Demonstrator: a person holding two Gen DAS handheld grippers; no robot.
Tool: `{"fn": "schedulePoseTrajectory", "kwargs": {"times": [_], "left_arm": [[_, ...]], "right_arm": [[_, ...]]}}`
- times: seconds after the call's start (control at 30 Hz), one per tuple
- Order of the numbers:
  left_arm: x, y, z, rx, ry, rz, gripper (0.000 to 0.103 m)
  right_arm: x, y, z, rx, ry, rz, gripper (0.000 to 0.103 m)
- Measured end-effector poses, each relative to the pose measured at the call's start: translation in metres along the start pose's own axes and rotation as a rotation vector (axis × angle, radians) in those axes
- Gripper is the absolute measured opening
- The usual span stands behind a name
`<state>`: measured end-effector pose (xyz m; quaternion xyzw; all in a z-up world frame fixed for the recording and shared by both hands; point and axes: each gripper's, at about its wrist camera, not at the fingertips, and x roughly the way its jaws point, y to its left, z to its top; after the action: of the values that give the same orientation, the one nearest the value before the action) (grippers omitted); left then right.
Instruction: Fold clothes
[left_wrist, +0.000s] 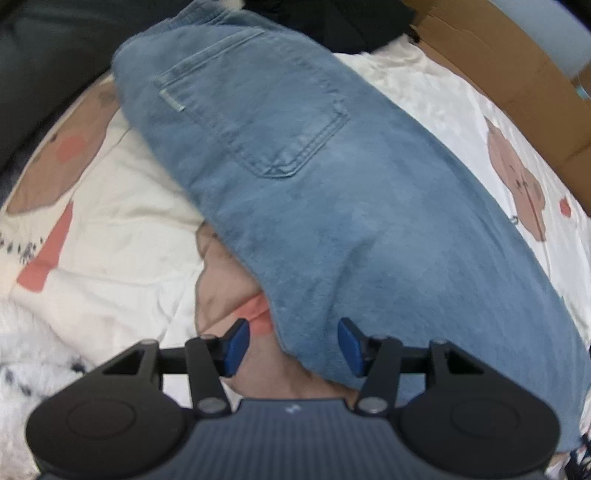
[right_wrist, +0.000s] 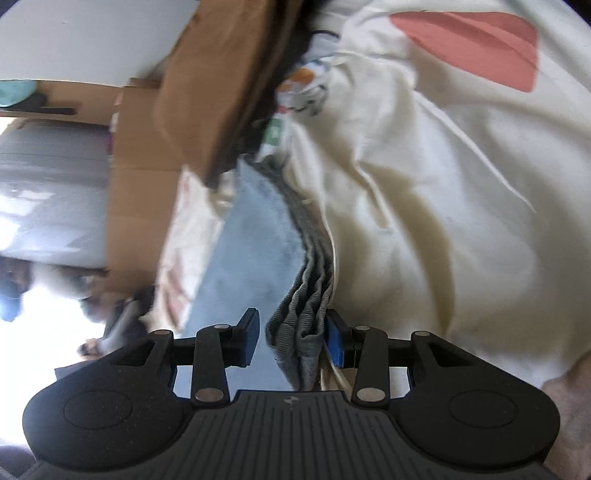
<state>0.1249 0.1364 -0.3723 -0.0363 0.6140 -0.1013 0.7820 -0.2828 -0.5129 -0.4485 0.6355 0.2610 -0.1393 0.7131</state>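
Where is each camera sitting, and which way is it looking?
Left wrist: sits on the left hand-held gripper, looking steeply down at folded blue jeans on a cream bear-print sheet; only its open blue fingers show.
Right wrist: sits on the right hand-held gripper, looking along the bed at grey folded fabric edges and a cardboard box; only its open fingers show.
Shared: both see the sheet, the blue denim and brown cardboard; neither shows the person's hands.
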Motion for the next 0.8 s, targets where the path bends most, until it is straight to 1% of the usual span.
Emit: {"fn": "schedulePoseTrajectory", "kwargs": {"times": [0.07, 0.2, 0.33, 0.43, 0.57, 0.77, 0.8], "left_arm": [[0.0, -0.008, 0.002, 0.02, 0.005, -0.003, 0.056], [-0.002, -0.025, 0.003, 0.077, 0.017, 0.006, 0.056], [-0.008, -0.033, 0.003, 0.116, 0.016, 0.007, 0.056], [-0.01, -0.035, 0.003, 0.129, 0.013, 0.035, 0.056], [-0.01, -0.03, 0.0, 0.121, 0.017, 0.06, 0.056], [-0.011, -0.021, -0.003, 0.118, 0.026, 0.079, 0.056], [-0.012, -0.019, -0.003, 0.115, 0.025, 0.08, 0.056]], "right_arm": [[0.002, -0.001, 0.005, 0.01, 0.028, 0.035, 0.04], [0.012, -0.004, 0.014, 0.044, 0.084, 0.024, 0.04], [0.009, 0.003, 0.019, 0.031, 0.102, 0.002, 0.04], [-0.001, 0.015, 0.019, 0.002, 0.103, 0.009, 0.04], [-0.009, 0.028, 0.019, -0.029, 0.115, 0.036, 0.041], [0.005, 0.017, 0.018, -0.009, 0.163, -0.028, 0.041], [0.007, 0.013, 0.018, -0.001, 0.167, -0.037, 0.043]]}}
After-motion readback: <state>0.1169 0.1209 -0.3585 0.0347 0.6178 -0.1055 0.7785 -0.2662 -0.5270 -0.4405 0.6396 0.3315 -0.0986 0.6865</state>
